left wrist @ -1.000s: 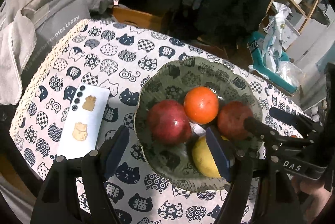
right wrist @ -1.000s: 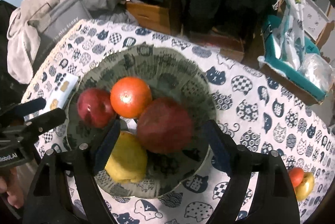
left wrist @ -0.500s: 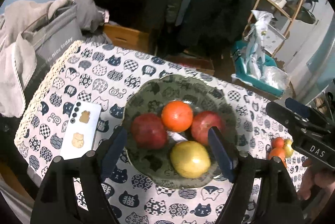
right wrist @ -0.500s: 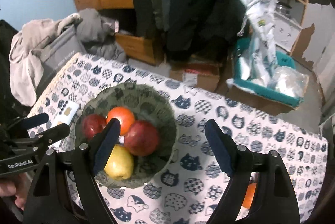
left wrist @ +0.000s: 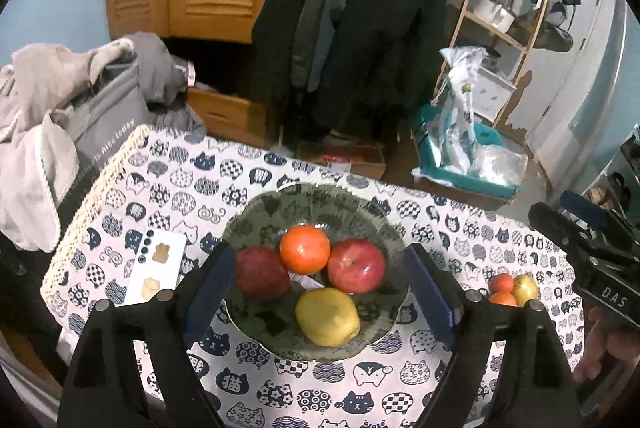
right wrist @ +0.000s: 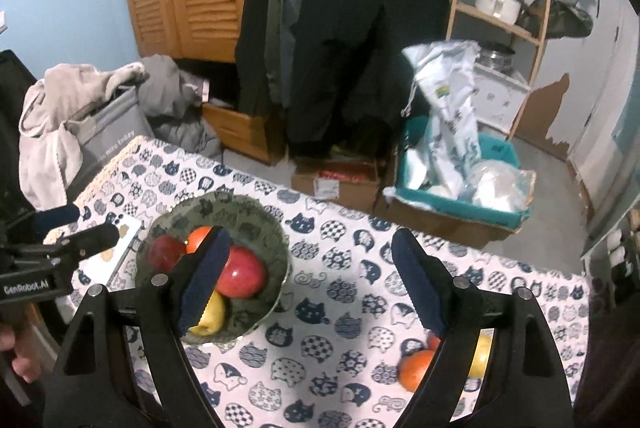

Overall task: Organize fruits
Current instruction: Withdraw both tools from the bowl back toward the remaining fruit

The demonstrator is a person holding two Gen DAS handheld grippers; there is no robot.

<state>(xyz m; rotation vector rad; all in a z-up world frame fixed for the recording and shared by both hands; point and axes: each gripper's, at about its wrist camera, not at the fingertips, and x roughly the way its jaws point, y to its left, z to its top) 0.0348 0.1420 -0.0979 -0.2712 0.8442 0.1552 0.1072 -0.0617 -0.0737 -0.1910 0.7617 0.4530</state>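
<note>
A: Where do the fruits sit?

B: Four lie in the bowl, which stands on the cat-print cloth nearer the tabletop's left edge. An orange is at the back, a dark red apple to its left, a brighter red apple to its right, and a yellow fruit in front. The four crowd together in the bowl's middle; whether they all touch cannot be told.

A: And the rest?

B: A small cluster of orange and yellow fruits lies on the cloth near the right edge, well apart from the bowl. In the right wrist view the right finger hides part of that cluster.

A: The grippers?

B: The left gripper hangs above the bowl with its jaws spread wide and nothing between them. The right gripper is likewise released and empty, over bare cloth between the bowl and the cluster; its left finger overlaps the bowl's fruit in its own view.

A: Anything else on the table?

B: A white phone with cat stickers lies flat just left of the bowl, near the left edge.
</note>
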